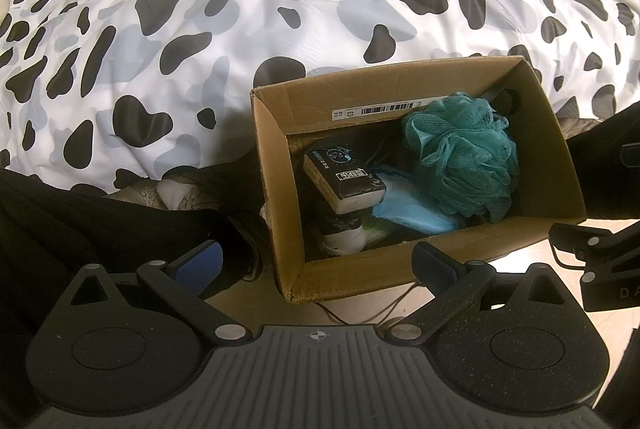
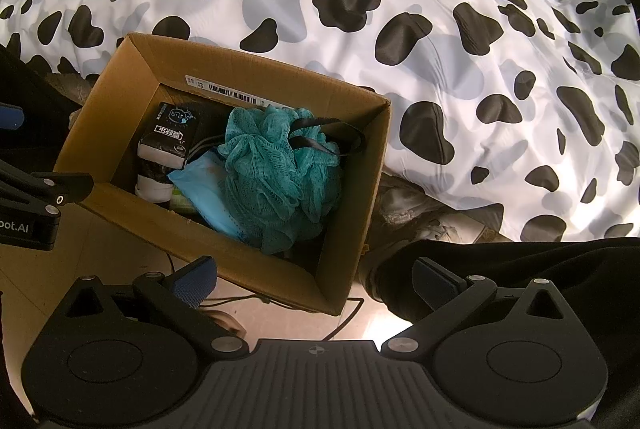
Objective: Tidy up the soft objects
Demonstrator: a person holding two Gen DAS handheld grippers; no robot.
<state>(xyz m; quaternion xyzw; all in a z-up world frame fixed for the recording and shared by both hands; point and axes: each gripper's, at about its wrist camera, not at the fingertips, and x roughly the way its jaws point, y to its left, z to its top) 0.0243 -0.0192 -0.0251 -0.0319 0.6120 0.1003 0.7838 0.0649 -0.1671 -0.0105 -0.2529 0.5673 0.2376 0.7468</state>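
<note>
Teal mesh loofah, ruffled, inside corrugated cardboard box; tissue pack beside.

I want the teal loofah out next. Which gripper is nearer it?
Right, slightly. The right gripper is open over the box's near wall below the teal loofah; the left gripper is open nearer the tissue pack.

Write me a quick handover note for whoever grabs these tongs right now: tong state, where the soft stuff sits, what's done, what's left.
Left tongs: open, empty, just short of the cardboard box.
Right tongs: open, empty, at the box's near corner.
In the box: teal bath pouf, black tissue pack, light blue pack, with a black-and-white item and a green one partly hidden beneath.
The cow-print duvet behind the box shows nothing loose on it.
Done: the visible soft items are boxed.
Left: seemingly nothing in view; check outside the frames.
</note>
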